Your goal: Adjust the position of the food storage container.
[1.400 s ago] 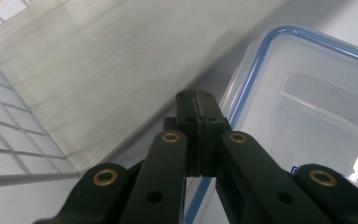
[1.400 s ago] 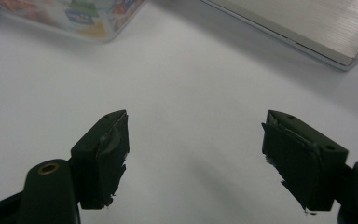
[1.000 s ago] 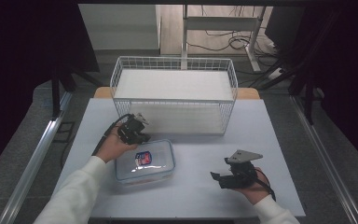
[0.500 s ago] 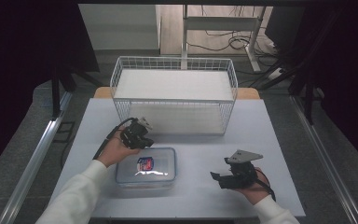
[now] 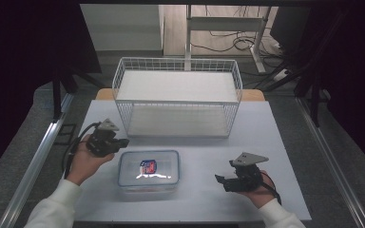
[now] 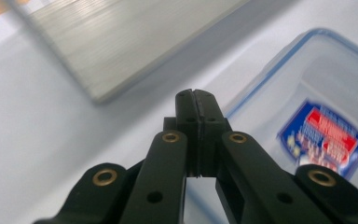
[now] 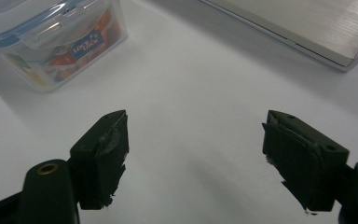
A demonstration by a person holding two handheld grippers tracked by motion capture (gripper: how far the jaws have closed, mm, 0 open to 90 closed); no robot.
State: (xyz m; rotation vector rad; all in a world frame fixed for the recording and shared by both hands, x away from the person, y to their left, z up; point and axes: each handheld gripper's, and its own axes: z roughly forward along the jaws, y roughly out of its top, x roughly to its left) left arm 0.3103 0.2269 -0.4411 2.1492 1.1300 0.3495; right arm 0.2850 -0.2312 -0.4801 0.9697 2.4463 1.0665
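Observation:
A clear plastic food box [image 5: 148,172] with a blue-rimmed lid and a red and blue label lies on the white table, front centre. My left gripper [image 5: 122,142] hovers just off the box's far left corner, shut, with nothing between its tips. In the left gripper view its closed jaws meet at the gripper [image 6: 196,95], and the box [image 6: 317,116] lies to their right. My right gripper [image 5: 220,180] rests low to the right of the box, open and empty. In the right gripper view the gripper [image 7: 196,135] points over bare table, the box [image 7: 51,42] at upper left.
A white wire basket [image 5: 178,71] with a pale board inside stands at the back centre of the table [image 5: 275,142]. Its board edge [image 6: 121,42] lies ahead of the left gripper. Metal rails run down both sides of the table.
My left hand has drawn back off the box lid to the left and slightly up, jaws still shut. The box has settled a little to the right. The right gripper has not moved.

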